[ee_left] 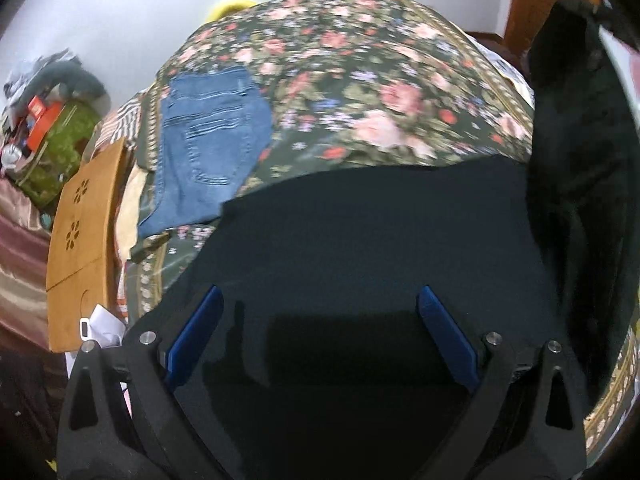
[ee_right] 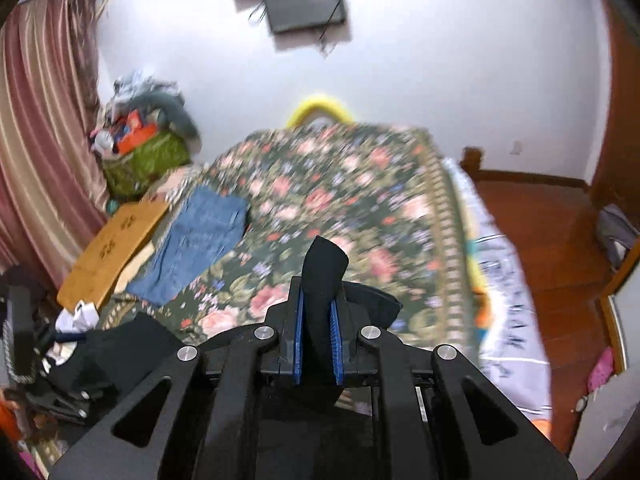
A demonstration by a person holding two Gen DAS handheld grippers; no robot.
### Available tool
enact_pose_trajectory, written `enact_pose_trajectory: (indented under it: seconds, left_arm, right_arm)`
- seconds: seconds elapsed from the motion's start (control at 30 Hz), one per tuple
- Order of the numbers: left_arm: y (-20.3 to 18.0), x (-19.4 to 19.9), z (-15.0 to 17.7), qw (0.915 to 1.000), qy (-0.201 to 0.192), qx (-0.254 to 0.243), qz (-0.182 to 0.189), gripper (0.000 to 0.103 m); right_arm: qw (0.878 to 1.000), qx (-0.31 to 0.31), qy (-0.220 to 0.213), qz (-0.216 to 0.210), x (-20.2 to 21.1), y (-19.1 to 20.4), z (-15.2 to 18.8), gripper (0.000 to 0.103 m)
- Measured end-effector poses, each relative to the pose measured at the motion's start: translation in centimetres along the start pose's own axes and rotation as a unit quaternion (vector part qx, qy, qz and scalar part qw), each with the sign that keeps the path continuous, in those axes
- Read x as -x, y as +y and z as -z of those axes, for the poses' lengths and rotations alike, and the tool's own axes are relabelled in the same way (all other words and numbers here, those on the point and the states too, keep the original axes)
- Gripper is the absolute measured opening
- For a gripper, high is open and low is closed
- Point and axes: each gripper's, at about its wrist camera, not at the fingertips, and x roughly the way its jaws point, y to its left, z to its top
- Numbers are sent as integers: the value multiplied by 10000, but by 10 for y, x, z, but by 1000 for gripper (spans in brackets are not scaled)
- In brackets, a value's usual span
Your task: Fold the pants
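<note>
Two claws, each seen from its own wrist camera. The right claw (ee_right: 318, 344) is clamped narrow on a fold of the black pants (ee_right: 324, 268), the cloth standing up between the blue pads (ee_right: 299, 340) and curling over above them; gripping an edge in this way would let the garment be lifted clear of the bed (ee_right: 360, 208) for a fold. The left claw (ee_left: 320, 340) stands wide, its blue pads (ee_left: 196, 340) well apart and nothing pinched between them; below it the black pants (ee_left: 360, 220) lie spread on the floral bedcover (ee_left: 340, 80), with a further dark mass rising at the right edge, probably the portion raised by the other claw. Blue jeans (ee_left: 208, 136) lie flat near the bed's left side, apart from the black pair; a tan board (ee_left: 88, 216) lies just beside them. Motion blur softens the bedcover; waistband and legs of the black pants cannot be told apart, and their near edge is hidden behind the left claw.
</note>
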Motion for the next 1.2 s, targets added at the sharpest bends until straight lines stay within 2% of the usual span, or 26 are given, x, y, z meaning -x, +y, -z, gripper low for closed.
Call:
enact_pose_trajectory:
  seconds: [0.13, 0.23, 0.37, 0.53, 0.77, 0.83, 0.87, 0.9, 0.97, 1.1, 1.2]
  left_arm:
    - [-25, -1, 1, 9997, 38, -87, -245, 99]
    - [-28, -4, 2, 9998, 139, 78, -126, 99]
    - [-32, -3, 6, 9996, 180, 190, -76, 99]
    - [-39, -2, 7, 9996, 171, 202, -110, 100]
    - [-41, -1, 10, 9996, 51, 214, -158, 100]
    - [-38, -2, 9, 9996, 68, 272, -85, 100]
    - [-37, -2, 9, 9995, 70, 304, -52, 100]
    - [-35, -2, 10, 9994, 65, 341, -19, 100]
    - [-32, -1, 11, 9993, 41, 382, 5, 100]
    - [-20, 7, 14, 9988, -133, 473, -65, 100]
    - [-2, 20, 17, 9974, -368, 596, -164, 100]
  right_arm:
    - [9999, -64, -114, 45, 27, -20, 12, 10]
    - [9997, 130, -5, 194, 33, -26, 33, 10]
    - [9992, 70, 205, 329, 36, -43, 67, 10]
    - [9955, -228, 802, 450, 21, -70, 126, 10]
    - [9872, -505, 1429, 501, 4, -79, 189, 12]
    - [9851, -543, 1536, 556, 4, -79, 200, 16]
    - [9834, -590, 1612, 593, 5, -80, 207, 22]
    - [9820, -625, 1663, 644, 5, -80, 210, 29]
    - [9772, -610, 1802, 942, 5, -82, 217, 36]
    - [9736, -502, 1906, 1149, 13, -78, 212, 39]
    - [9774, -349, 1745, 1143, 22, -66, 195, 42]
